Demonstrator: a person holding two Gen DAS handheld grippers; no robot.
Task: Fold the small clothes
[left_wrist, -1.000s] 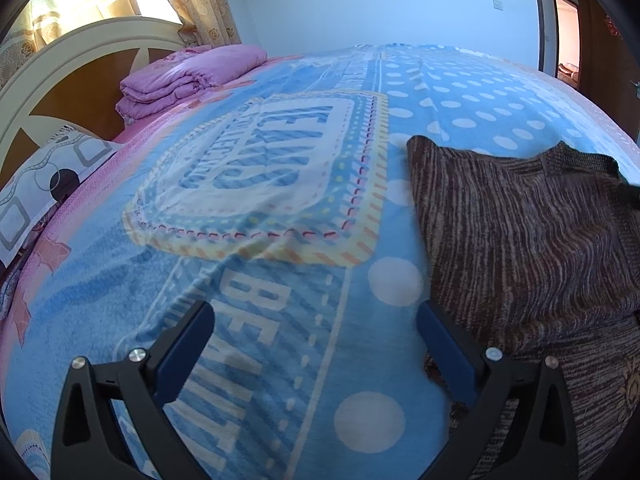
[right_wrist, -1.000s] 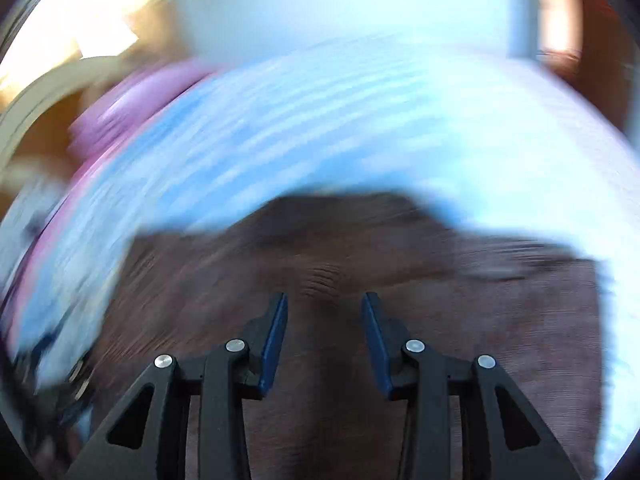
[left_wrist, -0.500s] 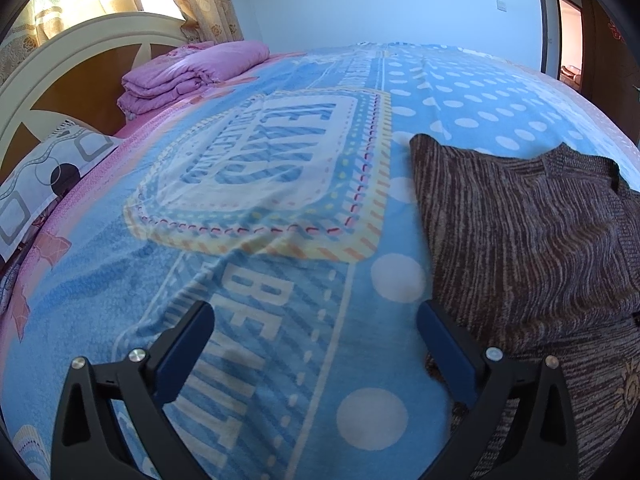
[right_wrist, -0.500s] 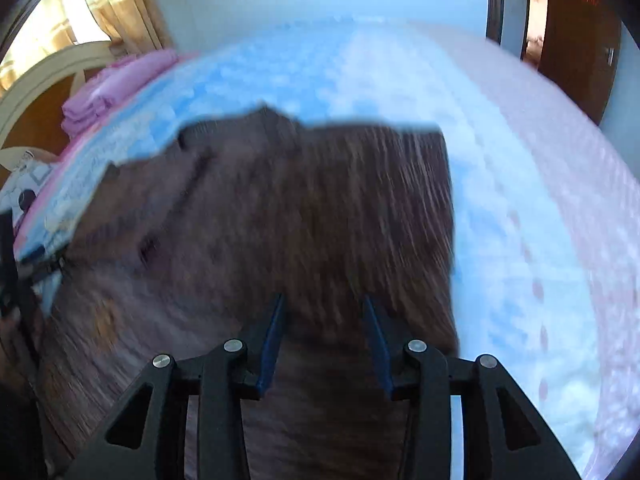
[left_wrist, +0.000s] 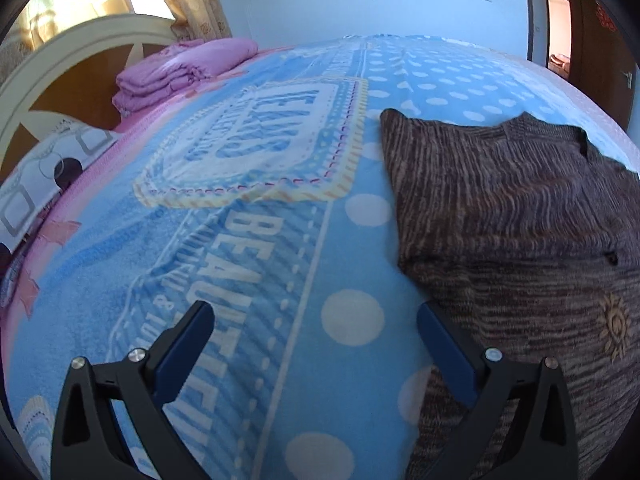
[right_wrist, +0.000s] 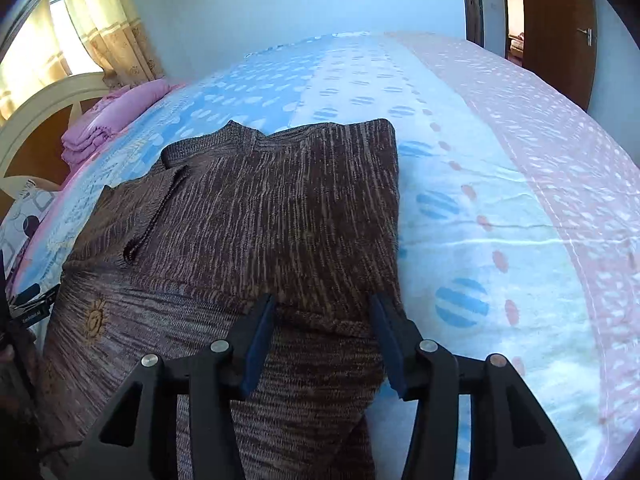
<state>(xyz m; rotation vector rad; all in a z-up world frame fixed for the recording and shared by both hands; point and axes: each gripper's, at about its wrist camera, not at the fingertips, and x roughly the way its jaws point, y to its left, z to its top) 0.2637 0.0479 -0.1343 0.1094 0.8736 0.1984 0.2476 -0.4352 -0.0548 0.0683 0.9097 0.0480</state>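
Note:
A brown striped knit sweater [right_wrist: 260, 220] lies on the bed with its sleeves folded over its front. It also shows at the right of the left wrist view [left_wrist: 520, 216]. My left gripper [left_wrist: 316, 328] is open wide over the blue blanket, its right finger at the sweater's left edge. My right gripper [right_wrist: 322, 316] is open over the sweater's near right part, by a folded sleeve edge, holding nothing. A small sun emblem [right_wrist: 95, 317] is on the sweater's lower part.
The bed has a blue dotted blanket [left_wrist: 248, 208] with a pink and white part on the right [right_wrist: 520, 184]. Folded purple bedding [left_wrist: 176, 72] and a patterned pillow [left_wrist: 40, 176] lie by the white headboard [left_wrist: 60, 64]. A brown door [right_wrist: 560, 24] stands at far right.
My right gripper swung from over the sweater's middle toward its right side and opened wider. My left gripper stayed open and barely shifted.

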